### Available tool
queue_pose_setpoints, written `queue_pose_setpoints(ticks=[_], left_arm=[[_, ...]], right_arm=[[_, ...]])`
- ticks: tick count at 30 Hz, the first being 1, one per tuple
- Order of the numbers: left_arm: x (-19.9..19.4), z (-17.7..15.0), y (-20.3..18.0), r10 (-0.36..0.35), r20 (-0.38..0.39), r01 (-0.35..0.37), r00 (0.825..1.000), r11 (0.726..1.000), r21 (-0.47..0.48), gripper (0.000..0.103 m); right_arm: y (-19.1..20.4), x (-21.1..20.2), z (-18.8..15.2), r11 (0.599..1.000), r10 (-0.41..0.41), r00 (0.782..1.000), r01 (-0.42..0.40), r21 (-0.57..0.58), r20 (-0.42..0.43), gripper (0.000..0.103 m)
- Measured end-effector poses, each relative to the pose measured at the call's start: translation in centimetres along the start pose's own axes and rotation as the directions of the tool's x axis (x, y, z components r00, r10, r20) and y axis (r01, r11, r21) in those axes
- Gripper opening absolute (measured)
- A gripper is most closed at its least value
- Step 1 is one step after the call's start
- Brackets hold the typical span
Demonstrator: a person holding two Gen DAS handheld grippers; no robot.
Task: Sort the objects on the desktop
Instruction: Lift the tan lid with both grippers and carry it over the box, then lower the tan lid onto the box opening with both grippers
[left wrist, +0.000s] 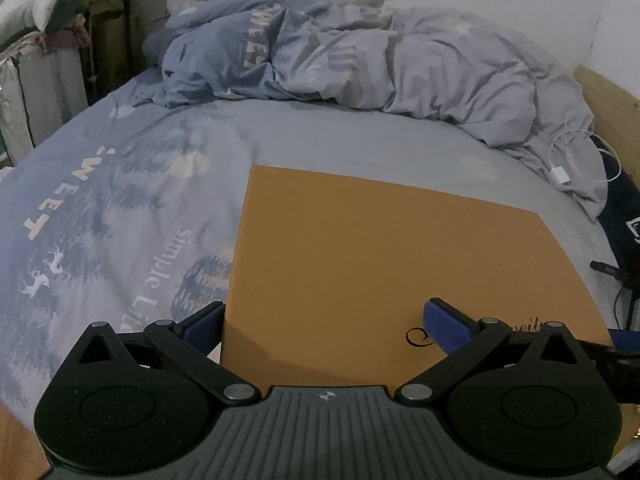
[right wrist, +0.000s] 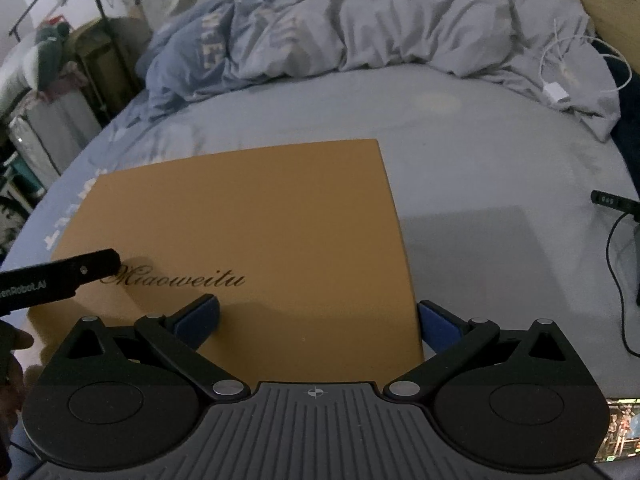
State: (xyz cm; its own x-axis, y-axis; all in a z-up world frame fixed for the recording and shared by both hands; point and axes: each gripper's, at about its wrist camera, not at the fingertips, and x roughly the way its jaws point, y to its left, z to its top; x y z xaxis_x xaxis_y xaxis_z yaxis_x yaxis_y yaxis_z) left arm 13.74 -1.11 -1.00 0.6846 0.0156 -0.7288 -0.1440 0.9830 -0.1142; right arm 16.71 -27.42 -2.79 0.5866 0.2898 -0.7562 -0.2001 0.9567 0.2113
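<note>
A flat orange-brown box lid [left wrist: 380, 256] with the script word "Miaoweitu" lies on the bed; it also shows in the right wrist view [right wrist: 248, 224]. My left gripper [left wrist: 324, 324] is open and empty over the lid's near left corner, its blue pads [left wrist: 202, 330] wide apart. My right gripper [right wrist: 318, 320] is open and empty over the lid's near right corner. An arm of the left gripper [right wrist: 60, 276] pokes into the right wrist view at the left, above the lid. No other desktop objects show on the lid.
The blue-grey bed sheet [left wrist: 120, 208] surrounds the lid. A crumpled duvet [left wrist: 360, 56] lies at the back. A white charger and cable [right wrist: 556, 92] rest at the right. A black device with a cord [right wrist: 612, 200] sits at the right edge. A wooden headboard [left wrist: 608, 96] bounds the right.
</note>
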Motion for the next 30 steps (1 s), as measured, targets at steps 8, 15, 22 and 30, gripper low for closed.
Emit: queue_pose_setpoints(ticks=[8,15,22,30], left_arm=[[-0.4,-0.5,-0.6,-0.029,-0.010,0.030,1.000,1.000,0.009,0.103],[-0.5,-0.5,-0.1,-0.014,-0.009,0.014,1.000,1.000,0.008,0.103],[0.2,-0.3,0.0,0.002,-0.015,-0.002,1.000,1.000,0.009,0.103],[0.7,-0.7,-0.8,-0.003,-0.005,0.003,1.000,0.999,0.050,0.103]], right_arm=[[-0.3,-1.0,-0.6,0.999,-0.035,0.999,0.035,0.006,0.006,0.103],[0.0,-0.7,-0.9,1.000,-0.027,1.000,0.027,0.006,0.000,0.103],[0.3,-0.1,-0.9,1.000,-0.016,1.000,0.016,0.006,-0.014,0.103],[-0.6,0.5,-1.2,0.999,-0.018,0.999,0.019,0.034,-0.029,0.103]])
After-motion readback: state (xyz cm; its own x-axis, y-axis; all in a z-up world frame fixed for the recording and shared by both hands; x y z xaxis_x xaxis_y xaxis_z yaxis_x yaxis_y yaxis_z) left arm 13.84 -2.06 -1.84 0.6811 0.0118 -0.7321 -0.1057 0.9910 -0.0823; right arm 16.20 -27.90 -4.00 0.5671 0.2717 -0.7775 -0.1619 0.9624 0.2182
